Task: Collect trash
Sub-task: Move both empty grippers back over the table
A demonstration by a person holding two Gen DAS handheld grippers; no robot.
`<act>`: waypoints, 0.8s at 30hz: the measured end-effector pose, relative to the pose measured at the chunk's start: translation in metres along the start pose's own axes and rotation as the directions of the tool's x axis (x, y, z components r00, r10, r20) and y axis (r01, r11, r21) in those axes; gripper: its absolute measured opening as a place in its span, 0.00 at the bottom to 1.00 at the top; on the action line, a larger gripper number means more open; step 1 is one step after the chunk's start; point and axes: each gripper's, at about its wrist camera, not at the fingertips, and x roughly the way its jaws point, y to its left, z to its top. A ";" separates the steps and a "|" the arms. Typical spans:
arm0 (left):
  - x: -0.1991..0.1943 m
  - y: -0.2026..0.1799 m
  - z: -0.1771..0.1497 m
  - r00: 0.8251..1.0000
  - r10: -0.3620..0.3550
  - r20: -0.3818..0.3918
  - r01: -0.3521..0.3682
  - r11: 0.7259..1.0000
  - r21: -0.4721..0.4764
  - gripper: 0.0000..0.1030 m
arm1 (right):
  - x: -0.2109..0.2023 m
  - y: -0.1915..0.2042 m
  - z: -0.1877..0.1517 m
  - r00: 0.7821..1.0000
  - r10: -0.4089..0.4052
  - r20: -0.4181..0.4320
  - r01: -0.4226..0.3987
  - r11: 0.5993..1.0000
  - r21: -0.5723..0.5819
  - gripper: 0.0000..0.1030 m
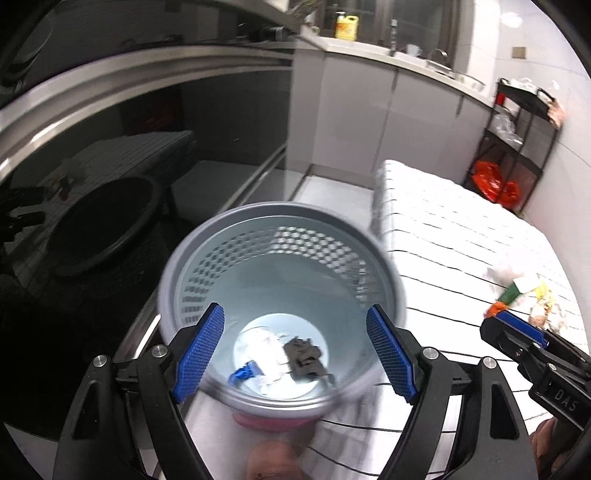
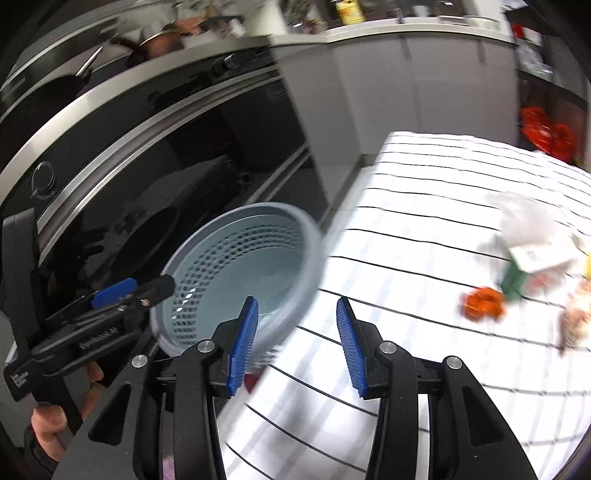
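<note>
A grey perforated bin (image 1: 280, 236) stands beside the table, by the oven. On its bottom lie a white crumpled piece (image 1: 264, 349), a blue scrap (image 1: 242, 373) and a dark grey wad (image 1: 304, 356). My left gripper (image 1: 295, 350) hangs above the bin's mouth, open wide and empty. The right gripper (image 2: 297, 345) is open too, with nothing between its blue pads (image 2: 243, 343), over the table edge next to the bin (image 2: 240, 277). On the checked tablecloth (image 2: 406, 221) lie an orange scrap (image 2: 482, 304), a green-and-white carton (image 2: 532, 266), clear plastic (image 2: 524, 214) and crumpled paper (image 2: 576, 325).
A black glass-fronted oven (image 2: 129, 177) fills the left side. Grey cabinets (image 1: 354, 110) run behind under a counter with a yellow bottle (image 1: 347, 26). A black shelf rack (image 1: 517, 140) holding red bags (image 1: 493, 181) stands at the far right. A hand (image 2: 48, 424) holds the left gripper (image 2: 144, 291).
</note>
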 end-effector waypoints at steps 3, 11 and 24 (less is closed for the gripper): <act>-0.006 -0.021 0.000 0.999 -0.033 0.007 0.032 0.999 0.028 0.78 | -0.023 -0.023 -0.008 0.998 -0.058 0.028 0.057 0.998 0.040 0.45; -0.014 -0.088 -0.001 0.988 -0.153 -0.012 0.153 0.984 0.096 0.84 | -0.092 -0.093 -0.033 0.967 -0.243 0.074 0.230 0.961 0.154 0.52; -0.007 -0.191 -0.007 0.971 -0.236 -0.025 0.236 0.950 0.203 0.89 | -0.153 -0.194 -0.057 0.903 -0.421 0.085 0.376 0.870 0.321 0.62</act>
